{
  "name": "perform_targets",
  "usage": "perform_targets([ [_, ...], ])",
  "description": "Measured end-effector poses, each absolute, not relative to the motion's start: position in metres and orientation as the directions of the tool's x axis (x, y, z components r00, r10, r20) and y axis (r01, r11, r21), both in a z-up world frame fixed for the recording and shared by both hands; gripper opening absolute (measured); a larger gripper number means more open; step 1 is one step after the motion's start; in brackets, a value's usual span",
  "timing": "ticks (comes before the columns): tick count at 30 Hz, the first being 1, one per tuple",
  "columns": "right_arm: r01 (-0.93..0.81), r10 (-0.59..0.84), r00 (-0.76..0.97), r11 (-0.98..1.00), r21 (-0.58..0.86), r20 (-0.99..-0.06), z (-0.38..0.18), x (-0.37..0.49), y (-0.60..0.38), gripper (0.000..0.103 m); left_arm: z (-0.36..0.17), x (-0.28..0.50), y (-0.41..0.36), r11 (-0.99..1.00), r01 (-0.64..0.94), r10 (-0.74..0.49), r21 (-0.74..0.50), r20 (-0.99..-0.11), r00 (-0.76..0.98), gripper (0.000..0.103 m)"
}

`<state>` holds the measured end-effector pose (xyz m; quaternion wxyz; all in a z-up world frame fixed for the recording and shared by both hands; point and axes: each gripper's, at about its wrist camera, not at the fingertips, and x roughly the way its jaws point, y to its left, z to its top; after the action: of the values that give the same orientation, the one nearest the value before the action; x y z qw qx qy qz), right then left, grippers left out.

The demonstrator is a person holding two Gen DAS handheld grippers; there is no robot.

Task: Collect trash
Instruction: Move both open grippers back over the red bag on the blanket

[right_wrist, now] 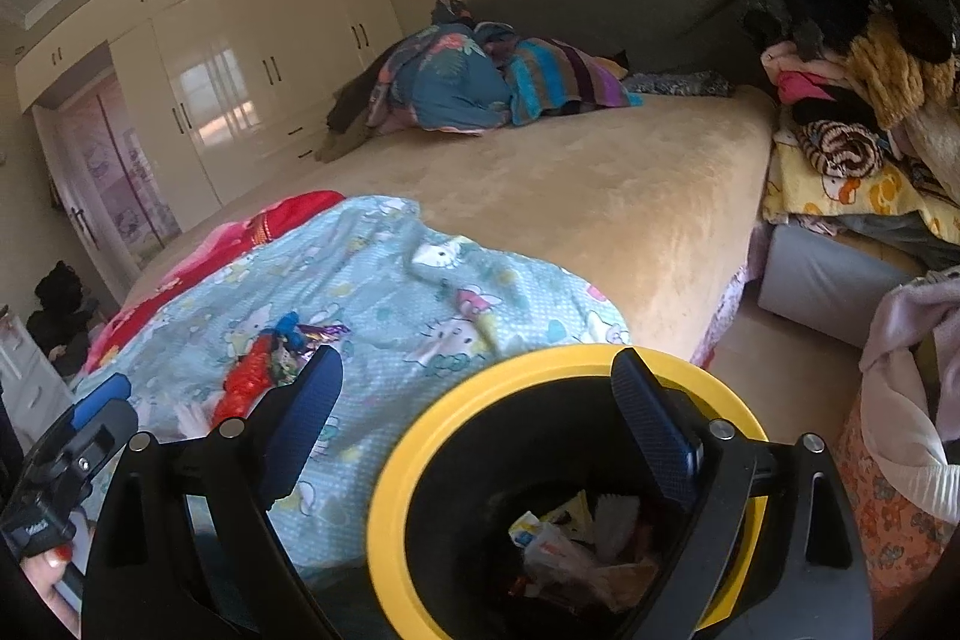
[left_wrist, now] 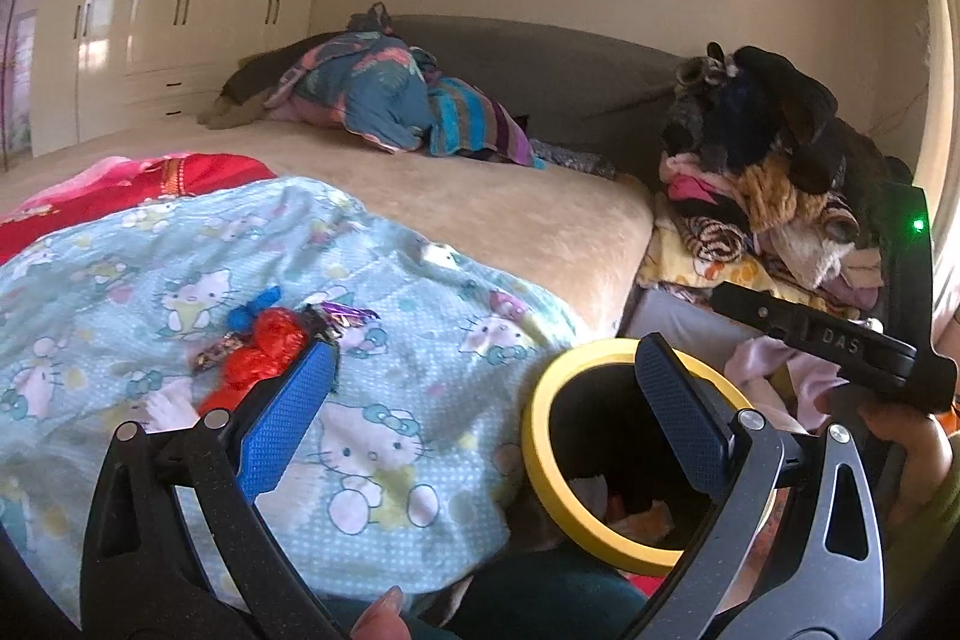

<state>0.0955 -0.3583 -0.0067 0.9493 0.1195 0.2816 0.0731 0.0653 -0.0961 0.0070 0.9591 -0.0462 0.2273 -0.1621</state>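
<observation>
The wide beige bed (right_wrist: pixel 570 196) carries a pale blue cartoon-print blanket (right_wrist: pixel 420 292), and the black bin with a yellow rim (right_wrist: pixel 384 490) stands just beside its near edge. A heap of red and purple foil wrappers (left_wrist: pixel 270 346) lies on the blanket, its length running toward the cameras. The left gripper (left_wrist: pixel 480 400), jaws spread and empty, sits nearer the heap; the right gripper (right_wrist: pixel 480 412), also spread and empty, hangs over the bin.

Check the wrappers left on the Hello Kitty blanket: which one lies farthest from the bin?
The blue wrapper, at the far end of the cluster. The red foil wrapper and the purple wrapper both sit closer to the yellow-rimmed bin.
</observation>
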Motion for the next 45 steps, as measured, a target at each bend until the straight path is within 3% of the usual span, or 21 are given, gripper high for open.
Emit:
perform_targets([
  [24, -0.206, 0.299, 0.843, 0.947, 0.246, -0.447, 0.004, 0.09, -0.3, 0.092, 0.011, 0.068, -0.039, 0.981, 0.134, -0.176, -0.138, -0.374, 0.911, 0.092],
  [45, -0.341, 0.383, 0.788, 0.923, 0.177, -0.481, -0.003, 0.124, -0.227, 0.092, -0.003, 0.082, 0.024, 0.98, -0.001, -0.083, -0.2, -0.411, 0.908, 0.092],
])
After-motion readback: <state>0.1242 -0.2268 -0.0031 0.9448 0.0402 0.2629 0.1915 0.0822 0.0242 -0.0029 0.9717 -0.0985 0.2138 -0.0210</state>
